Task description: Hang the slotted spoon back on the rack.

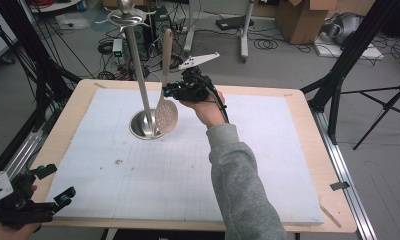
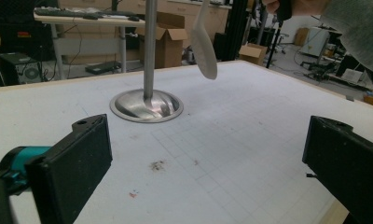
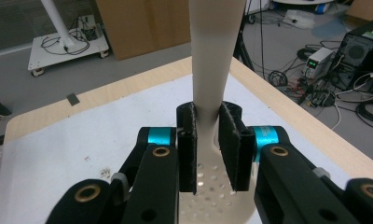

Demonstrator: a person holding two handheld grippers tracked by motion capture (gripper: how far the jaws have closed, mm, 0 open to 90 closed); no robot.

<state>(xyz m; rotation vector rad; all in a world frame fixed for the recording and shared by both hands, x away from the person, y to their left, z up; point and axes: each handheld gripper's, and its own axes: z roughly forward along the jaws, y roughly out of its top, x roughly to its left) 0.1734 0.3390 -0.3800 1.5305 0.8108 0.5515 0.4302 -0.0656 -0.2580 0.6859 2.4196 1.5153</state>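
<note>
High view: left gripper [image 1: 50,187] sits at the near left corner of the table [image 1: 308,165], held in a hand at the bottom edge, jaws spread wide with nothing between them. In the left gripper view the two black pads [image 2: 84,156] stand far apart over the white mat [image 2: 231,140], which shows a faint grid and a few small dark specks.

Further right in the high view, toward the far edge and left of the table's middle, a metal stand [image 1: 143,100] rises from a round base resting on the mat; its pole is upright and carries curved hooks at the top. The left gripper view shows the same base [image 2: 146,105] and pole.

Just beside the stand, on its right, hangs a slotted spoon [image 1: 166,114], handle up and perforated bowl down, bowl close to the pole above the base. Whether bowl and pole touch cannot be told. The spoon is off the mat, in the air.

Right gripper [image 1: 180,91] is clamped on the spoon at the neck, where handle meets bowl. Right gripper view: both pads [image 3: 189,144] press on the pale handle [image 3: 216,56], bowl holes visible below the jaws. Grey sleeve [image 1: 243,190] reaches in from the near edge.
</note>
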